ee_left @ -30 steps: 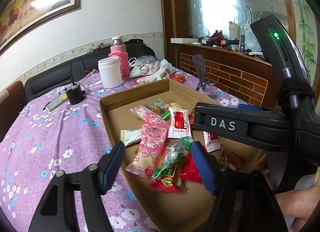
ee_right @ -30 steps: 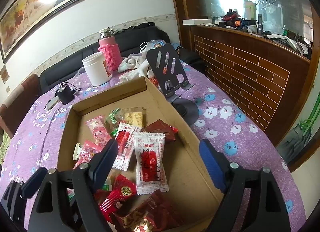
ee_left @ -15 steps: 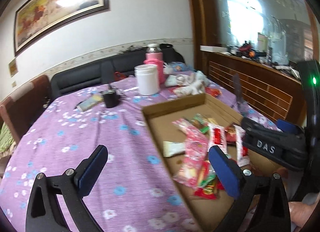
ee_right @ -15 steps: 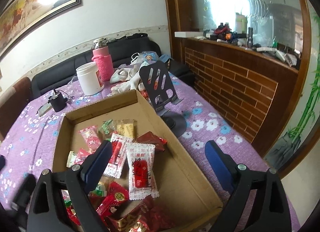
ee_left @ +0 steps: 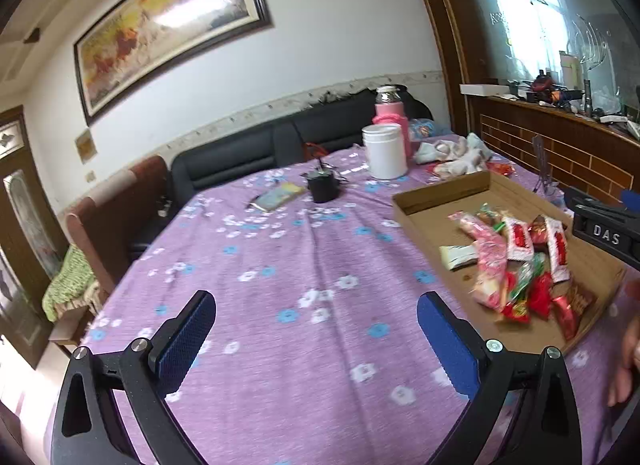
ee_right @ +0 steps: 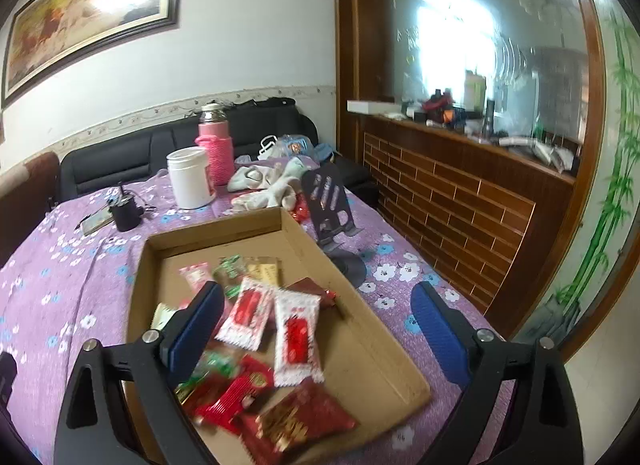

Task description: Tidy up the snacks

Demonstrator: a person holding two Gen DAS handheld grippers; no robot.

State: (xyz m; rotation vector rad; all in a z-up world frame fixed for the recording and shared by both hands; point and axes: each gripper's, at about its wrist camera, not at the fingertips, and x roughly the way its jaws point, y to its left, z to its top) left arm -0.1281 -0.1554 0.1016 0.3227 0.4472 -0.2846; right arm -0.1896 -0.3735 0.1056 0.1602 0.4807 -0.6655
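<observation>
A shallow cardboard box (ee_left: 440, 189) (ee_right: 216, 227) lies on the purple flowered tablecloth and holds a loose pile of wrapped snacks (ee_left: 504, 261) (ee_right: 296, 329), red, white, pink and green. My left gripper (ee_left: 316, 325) hangs open over bare cloth, left of the box, with nothing between its blue pads. My right gripper (ee_right: 318, 305) hovers above the box's near half. Its jaws are opening and the pads touch nothing; the snacks lie below them. The right tool's black body marked DAS (ee_left: 604, 233) shows at the right edge of the left wrist view.
Beyond the box stand a white jar (ee_right: 190, 177), a pink flask (ee_right: 216, 153), a heap of socks (ee_right: 268, 181) and a black phone stand (ee_right: 328, 201). A black cup (ee_left: 322, 187) and a phone (ee_left: 276, 197) lie farther left. A hand (ee_left: 628, 361) is at the right edge.
My left gripper has swung left off the box to bare cloth and its jaws have widened. My right gripper has risen and drawn back a little, its jaws spreading wider.
</observation>
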